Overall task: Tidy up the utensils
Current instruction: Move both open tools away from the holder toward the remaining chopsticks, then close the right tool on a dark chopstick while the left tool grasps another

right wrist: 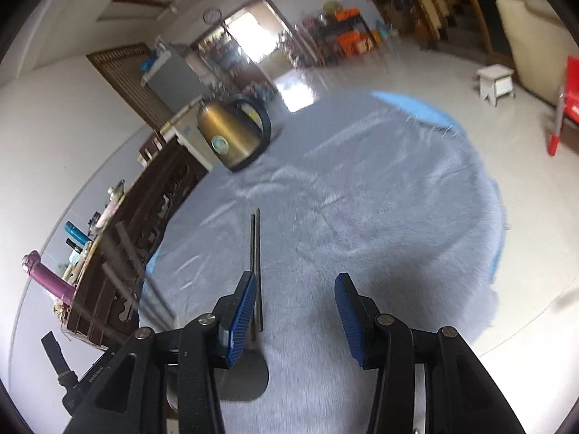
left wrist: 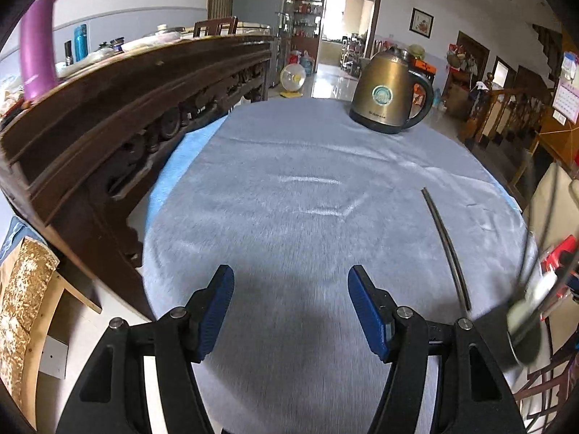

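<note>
Left gripper [left wrist: 290, 291]: black arms, ribbed blue pads; jaws stand apart over bare cloth with nothing between them.
Right gripper [right wrist: 296, 298]: same build; jaws apart and empty, with its left pad just beside the near end of the chopsticks.
Pair of thin dark metal chopsticks [right wrist: 256, 249]: lying flat and parallel on the cloth; in the left wrist view they lie well to the right of the left gripper [left wrist: 447, 244].
Work surface: grey short-pile fleece cloth [left wrist: 289, 199], creased, over a light blue under-layer showing at the edges.
Brass-coloured metal kettle with black handle and base [left wrist: 389, 90]: upright at the far end of the cloth.
Carved dark wooden cabinet [left wrist: 137, 94]: alongside the table, its top cluttered with bottles.
Room: glossy pale tiled floor [right wrist: 416, 72], bright doorway beyond.
</note>
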Motion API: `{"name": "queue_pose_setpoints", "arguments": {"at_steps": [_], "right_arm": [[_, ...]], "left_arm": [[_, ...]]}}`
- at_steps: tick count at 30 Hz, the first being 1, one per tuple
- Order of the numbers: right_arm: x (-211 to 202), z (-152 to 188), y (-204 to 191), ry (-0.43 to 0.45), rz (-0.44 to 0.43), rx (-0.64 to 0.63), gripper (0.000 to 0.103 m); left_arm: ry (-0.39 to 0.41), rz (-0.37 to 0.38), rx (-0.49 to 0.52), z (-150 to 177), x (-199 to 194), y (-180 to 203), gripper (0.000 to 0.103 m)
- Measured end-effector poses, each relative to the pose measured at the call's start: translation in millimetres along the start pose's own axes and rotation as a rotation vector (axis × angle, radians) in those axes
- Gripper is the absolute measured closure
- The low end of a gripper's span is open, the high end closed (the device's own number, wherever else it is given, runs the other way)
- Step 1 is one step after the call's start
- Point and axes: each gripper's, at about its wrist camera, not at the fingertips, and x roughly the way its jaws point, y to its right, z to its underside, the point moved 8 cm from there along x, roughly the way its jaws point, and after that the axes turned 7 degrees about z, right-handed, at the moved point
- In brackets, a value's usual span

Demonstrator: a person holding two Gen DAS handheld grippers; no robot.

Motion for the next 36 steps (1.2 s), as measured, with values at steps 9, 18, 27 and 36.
{"name": "queue_pose_setpoints", "arguments": {"at_steps": [9, 18, 27, 36], "right_arm": [[120, -39, -57, -0.198, -0.070, -0.108, 0.055], [220, -41, -107, -0.308, -0.018, -0.266, 0.064], [249, -41, -113, -0.333, 0.017, -0.328, 0.071], [253, -36, -121, -0.298, 0.119, -0.487, 0.079]], "left_arm": [[-0.045, 0.003, 0.000, -16, 43, -3, 0.037], [-0.080, 0.002, -0.007, -20, 67, -7, 0.037], [-0.086, 0.029, 0.018, -33, 83, 13, 0.037], [-0.102, 0.034, 0.025, -33, 95, 21, 0.037]]}}
